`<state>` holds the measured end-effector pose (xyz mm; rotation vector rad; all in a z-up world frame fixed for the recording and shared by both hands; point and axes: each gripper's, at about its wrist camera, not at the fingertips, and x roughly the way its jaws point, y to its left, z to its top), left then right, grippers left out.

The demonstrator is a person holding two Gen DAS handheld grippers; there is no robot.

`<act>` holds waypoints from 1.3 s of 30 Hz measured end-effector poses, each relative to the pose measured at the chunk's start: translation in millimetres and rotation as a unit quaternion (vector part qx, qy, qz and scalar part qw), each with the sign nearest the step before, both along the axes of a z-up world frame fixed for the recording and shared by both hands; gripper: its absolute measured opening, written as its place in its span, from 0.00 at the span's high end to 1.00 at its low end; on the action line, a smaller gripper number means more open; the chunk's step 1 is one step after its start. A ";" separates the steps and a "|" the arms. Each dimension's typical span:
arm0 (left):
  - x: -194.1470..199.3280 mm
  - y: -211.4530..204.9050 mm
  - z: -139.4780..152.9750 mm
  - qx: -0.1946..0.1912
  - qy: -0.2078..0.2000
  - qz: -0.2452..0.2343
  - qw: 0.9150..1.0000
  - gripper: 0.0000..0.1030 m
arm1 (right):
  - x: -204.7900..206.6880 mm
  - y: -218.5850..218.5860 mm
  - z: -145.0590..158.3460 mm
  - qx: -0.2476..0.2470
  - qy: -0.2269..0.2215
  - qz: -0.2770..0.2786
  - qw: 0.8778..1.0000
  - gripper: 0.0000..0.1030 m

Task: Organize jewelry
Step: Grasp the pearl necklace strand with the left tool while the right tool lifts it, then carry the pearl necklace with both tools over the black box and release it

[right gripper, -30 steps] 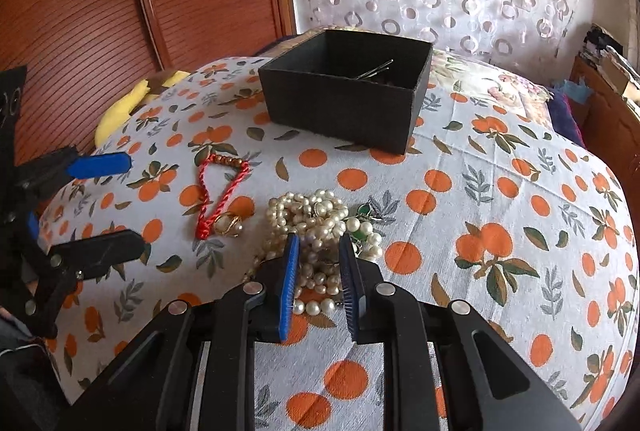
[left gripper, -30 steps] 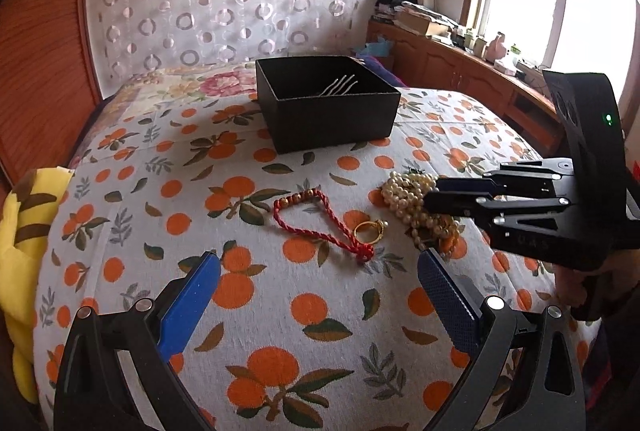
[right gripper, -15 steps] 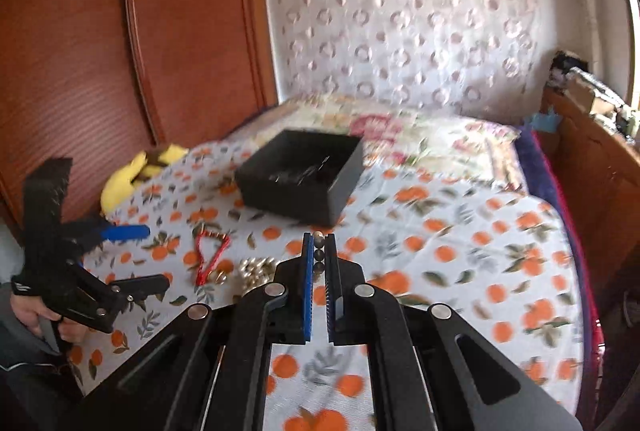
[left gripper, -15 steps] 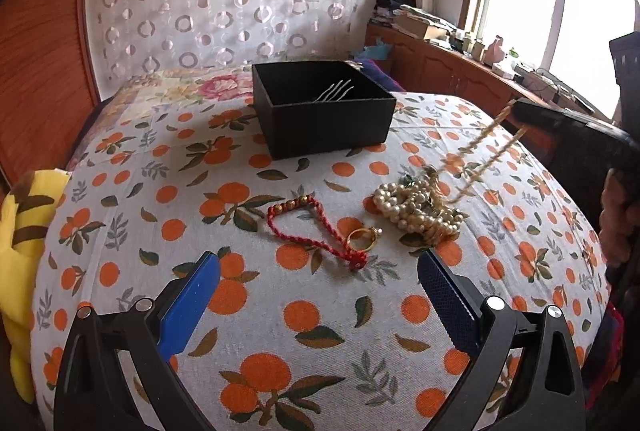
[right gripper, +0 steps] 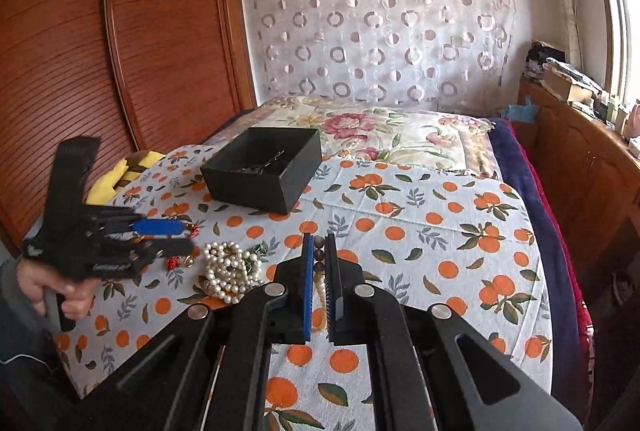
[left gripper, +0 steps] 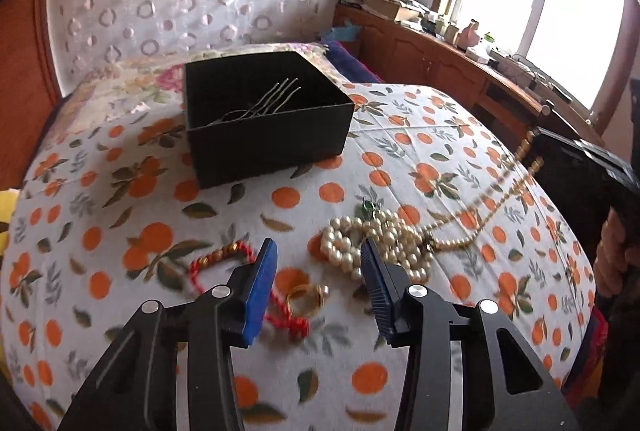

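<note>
On the orange-print bedspread (left gripper: 440,151) lie a red cord bracelet (left gripper: 218,257), a gold ring (left gripper: 306,297) and a heap of pearls (left gripper: 360,243). My left gripper (left gripper: 318,255) hovers just over the bracelet and ring with its jaws closing; both lie between its blue pads (left gripper: 260,283), which do not press on them. My right gripper (right gripper: 319,243) is shut on a bead necklace (right gripper: 319,257) and holds it raised. Its strand (left gripper: 480,199) stretches taut from the pearl heap. Behind stands a black box (left gripper: 268,147) with a metal hair fork (left gripper: 264,103) inside.
A yellow cushion (right gripper: 116,171) lies at the bed's left edge by the wooden wardrobe (right gripper: 120,51). A wooden cabinet (right gripper: 580,159) with clutter runs along the right under the window. A floral quilt (right gripper: 380,135) covers the bed's far end.
The right gripper shut on the necklace and rose, drawing a strand up out of the heap. The left gripper moved forward over the bracelet and ring, and its jaws narrowed.
</note>
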<state>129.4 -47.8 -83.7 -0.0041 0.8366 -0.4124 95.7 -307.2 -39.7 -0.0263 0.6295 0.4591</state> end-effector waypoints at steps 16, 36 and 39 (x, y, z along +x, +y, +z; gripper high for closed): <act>14.6 -4.9 -2.8 -0.043 0.033 -0.012 0.998 0.93 | -2.0 4.5 -4.2 -0.001 0.001 0.004 1.000 0.94; -6.0 24.7 117.3 -0.056 -0.098 0.010 0.994 0.93 | 3.7 19.0 65.5 0.001 -0.073 0.015 0.997 0.94; -5.3 28.0 130.9 -0.053 -0.111 0.014 0.992 0.93 | 5.9 28.0 73.5 -0.006 -0.081 0.024 0.996 0.94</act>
